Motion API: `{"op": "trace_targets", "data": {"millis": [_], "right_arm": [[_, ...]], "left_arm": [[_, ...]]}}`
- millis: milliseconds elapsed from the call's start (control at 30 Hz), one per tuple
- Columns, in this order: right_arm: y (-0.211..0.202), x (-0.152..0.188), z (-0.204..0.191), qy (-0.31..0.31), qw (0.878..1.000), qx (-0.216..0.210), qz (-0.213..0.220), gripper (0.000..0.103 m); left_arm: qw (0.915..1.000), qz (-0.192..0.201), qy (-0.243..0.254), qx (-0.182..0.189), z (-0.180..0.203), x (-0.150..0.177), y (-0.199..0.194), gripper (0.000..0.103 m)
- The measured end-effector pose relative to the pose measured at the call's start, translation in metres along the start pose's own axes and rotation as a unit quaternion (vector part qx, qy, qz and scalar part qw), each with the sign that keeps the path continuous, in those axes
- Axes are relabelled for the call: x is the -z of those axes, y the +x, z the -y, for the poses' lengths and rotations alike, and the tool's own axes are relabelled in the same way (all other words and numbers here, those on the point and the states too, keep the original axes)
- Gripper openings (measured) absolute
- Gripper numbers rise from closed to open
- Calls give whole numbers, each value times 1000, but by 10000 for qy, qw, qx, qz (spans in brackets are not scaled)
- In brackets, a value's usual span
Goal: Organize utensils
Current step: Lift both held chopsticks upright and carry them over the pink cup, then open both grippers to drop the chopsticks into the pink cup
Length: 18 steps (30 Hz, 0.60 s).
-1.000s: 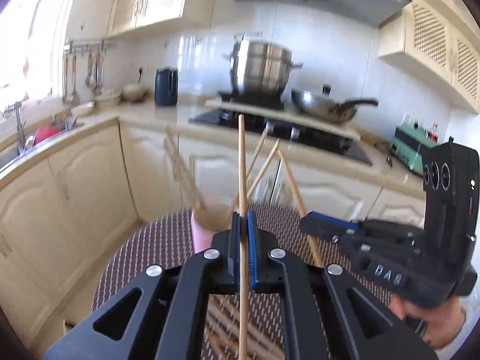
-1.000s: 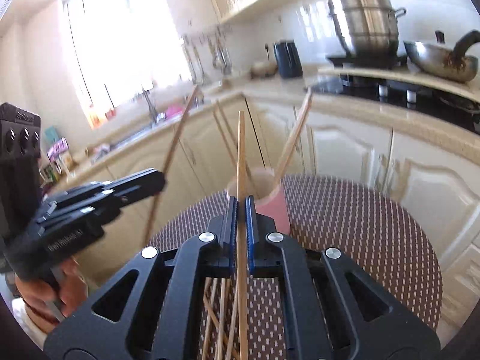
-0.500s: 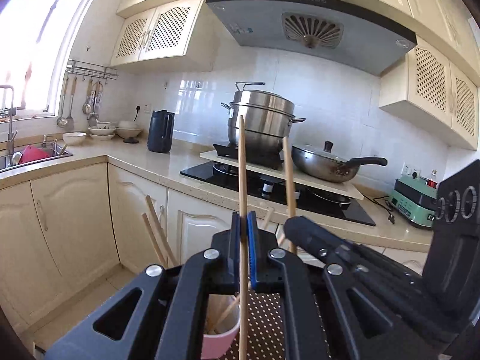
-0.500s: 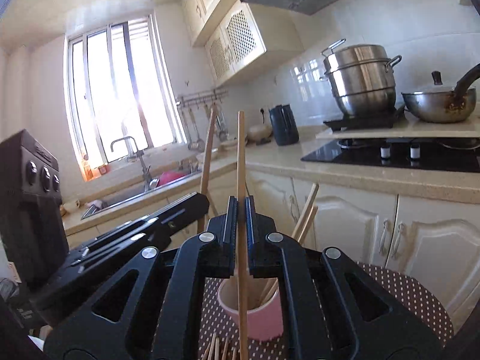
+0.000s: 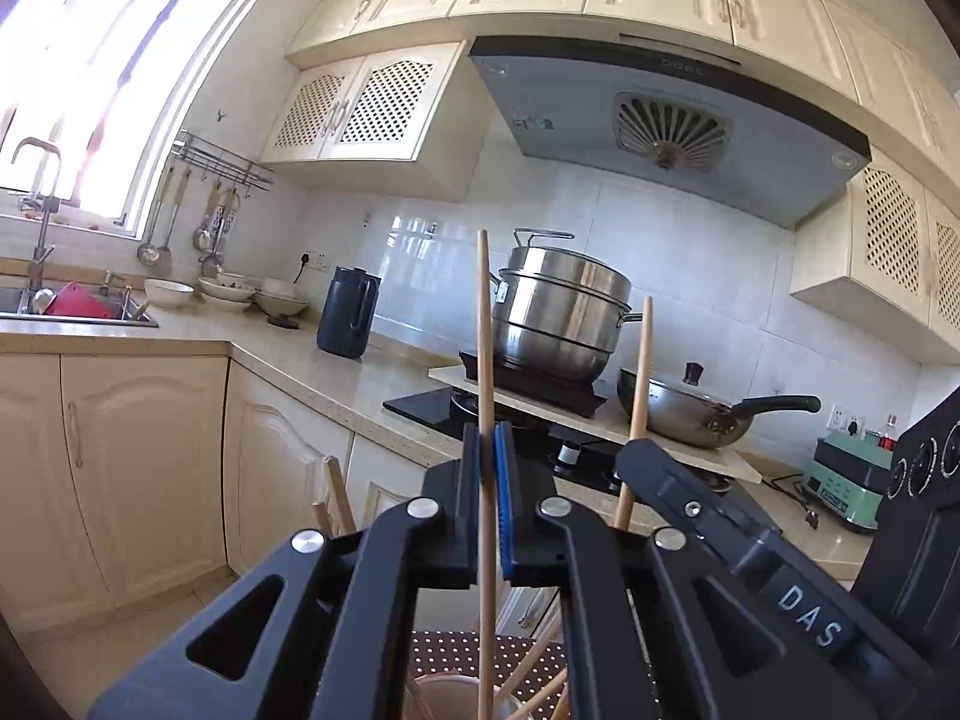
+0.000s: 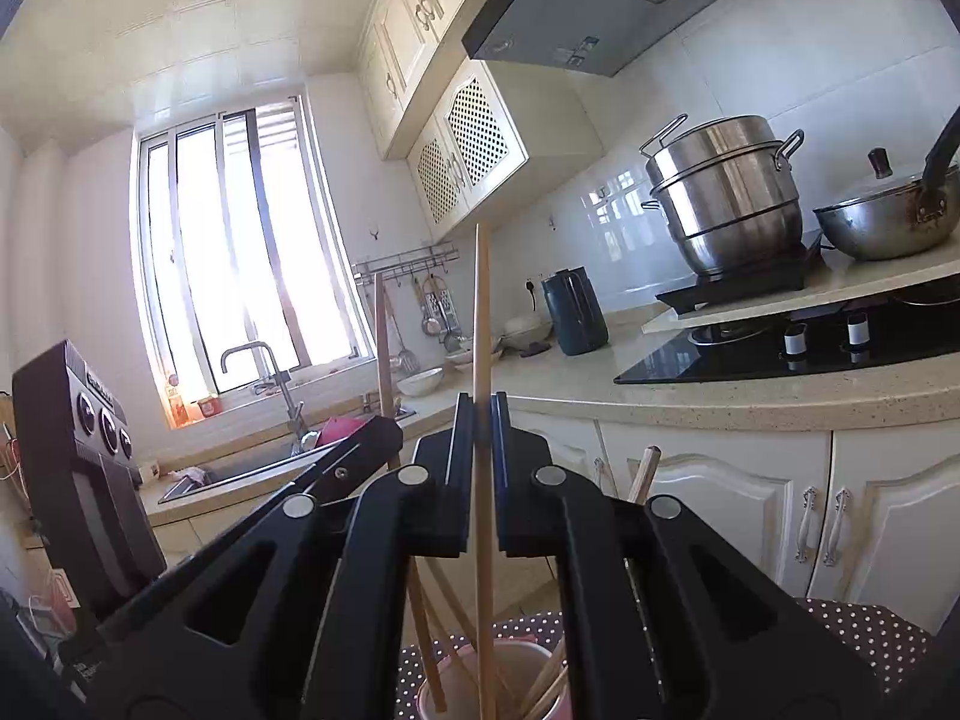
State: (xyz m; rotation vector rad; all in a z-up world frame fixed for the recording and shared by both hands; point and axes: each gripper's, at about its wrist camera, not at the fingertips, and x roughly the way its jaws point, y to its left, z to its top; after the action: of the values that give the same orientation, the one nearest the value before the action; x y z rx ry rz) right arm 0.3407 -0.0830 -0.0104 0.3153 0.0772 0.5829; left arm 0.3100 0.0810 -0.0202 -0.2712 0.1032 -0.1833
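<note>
Wooden chopstick (image 5: 485, 330) is standing upright, pinched tight in the left claw (image 5: 487, 456), its lower end hanging over the pink cup (image 6: 498, 684) on the dotted table (image 6: 858, 630). Beside it, the right claw (image 6: 480, 420) is clamping a second chopstick (image 6: 480, 312) above the same cup, where more chopsticks are leaning.

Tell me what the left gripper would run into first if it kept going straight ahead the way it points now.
Probably nothing close. The left gripper, shut on a chopstick, points level across open floor toward the stove counter; the steamer pot sits roughly on that line. Depth is unclear in the fisheye view.
</note>
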Motion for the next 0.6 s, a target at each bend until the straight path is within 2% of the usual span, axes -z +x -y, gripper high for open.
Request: {"op": "trace_targets", "data": {"millis": [167,467,600], "right_arm": [[5,7,4,15,10000,-57,23,6],[2,26,15,52,9998,14,-188,6],[-6,34,15,-40,9996,55,-287,6]], "left_arm": [[10000,24,-6,-68,-6,11,6,5],[9987,-377,253,-216,-7,34,9,5],[9976,-430,440,-327,-4,38,2,6]]}}
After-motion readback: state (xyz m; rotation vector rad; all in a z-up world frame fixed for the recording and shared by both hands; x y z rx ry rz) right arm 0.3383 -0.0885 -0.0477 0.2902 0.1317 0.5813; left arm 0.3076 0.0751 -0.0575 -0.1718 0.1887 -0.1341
